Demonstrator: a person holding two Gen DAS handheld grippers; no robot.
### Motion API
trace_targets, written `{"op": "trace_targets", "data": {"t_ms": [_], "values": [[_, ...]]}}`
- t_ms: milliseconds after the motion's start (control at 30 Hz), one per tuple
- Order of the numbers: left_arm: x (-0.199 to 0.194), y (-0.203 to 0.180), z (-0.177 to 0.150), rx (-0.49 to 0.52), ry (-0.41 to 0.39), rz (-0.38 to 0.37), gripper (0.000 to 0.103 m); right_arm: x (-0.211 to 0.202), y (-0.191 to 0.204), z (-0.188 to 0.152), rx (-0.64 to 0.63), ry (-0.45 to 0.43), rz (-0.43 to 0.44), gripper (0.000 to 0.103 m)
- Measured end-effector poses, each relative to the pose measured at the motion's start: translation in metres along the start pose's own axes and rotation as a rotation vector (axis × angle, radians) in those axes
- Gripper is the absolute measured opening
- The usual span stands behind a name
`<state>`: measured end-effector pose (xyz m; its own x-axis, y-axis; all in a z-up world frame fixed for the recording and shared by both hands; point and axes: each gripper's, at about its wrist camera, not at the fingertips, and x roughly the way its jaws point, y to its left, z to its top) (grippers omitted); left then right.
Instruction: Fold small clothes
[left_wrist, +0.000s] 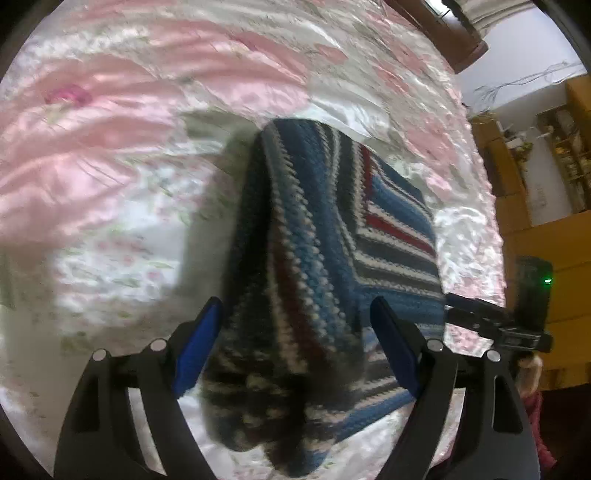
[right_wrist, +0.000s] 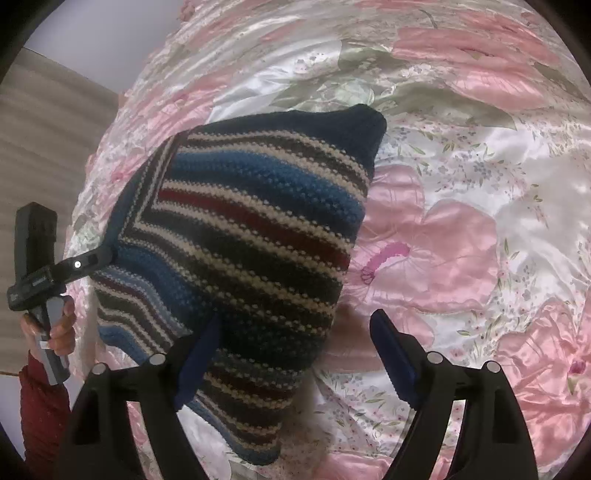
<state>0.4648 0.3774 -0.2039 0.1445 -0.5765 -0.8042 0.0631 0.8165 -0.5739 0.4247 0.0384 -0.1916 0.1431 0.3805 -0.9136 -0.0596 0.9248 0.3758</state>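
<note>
A small knitted garment (left_wrist: 332, 229) striped in blue, white, dark grey and red lies on a pink floral satin bedspread (left_wrist: 92, 155). A raised, blurred fold of it sits between the wide-open fingers of my left gripper (left_wrist: 295, 332). In the right wrist view the same garment (right_wrist: 251, 229) bulges up over the left blue finger pad (right_wrist: 201, 350) of my right gripper (right_wrist: 295, 332), whose jaws stand open. The left gripper (right_wrist: 105, 255) touches the garment's left edge there. The right gripper (left_wrist: 448, 306) meets the garment's right edge in the left wrist view.
A hand in a red sleeve (right_wrist: 55, 332) holds the left gripper's handle. Beyond the bed's right edge stand yellow-brown shelves (left_wrist: 554, 166), and a dark wooden headboard (left_wrist: 454, 33) shows at the top. A pale wall (right_wrist: 48, 122) lies left of the bed.
</note>
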Motion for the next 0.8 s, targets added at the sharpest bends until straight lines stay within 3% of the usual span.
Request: {"op": "trace_targets", "data": {"t_ms": [333, 467, 667, 733, 800], "values": [[0.042, -0.001, 0.006, 0.029, 0.072, 0.037, 0.086, 0.016, -0.007, 0.004, 0.026, 0.015, 0.081, 0.088], [0.05, -0.009, 0.006, 0.061, 0.072, 0.054, 0.087, 0.028, -0.016, 0.005, 0.084, 0.043, 0.171, 0.09], [0.054, -0.023, 0.001, 0.136, 0.077, 0.02, 0.084, 0.048, -0.033, 0.003, 0.168, 0.082, 0.313, 0.093], [0.054, -0.018, 0.002, 0.11, 0.078, 0.003, 0.068, 0.054, -0.035, 0.003, 0.187, 0.088, 0.369, 0.086], [0.05, -0.006, 0.003, 0.058, 0.071, -0.017, 0.052, 0.054, -0.033, 0.002, 0.187, 0.079, 0.401, 0.071]]}}
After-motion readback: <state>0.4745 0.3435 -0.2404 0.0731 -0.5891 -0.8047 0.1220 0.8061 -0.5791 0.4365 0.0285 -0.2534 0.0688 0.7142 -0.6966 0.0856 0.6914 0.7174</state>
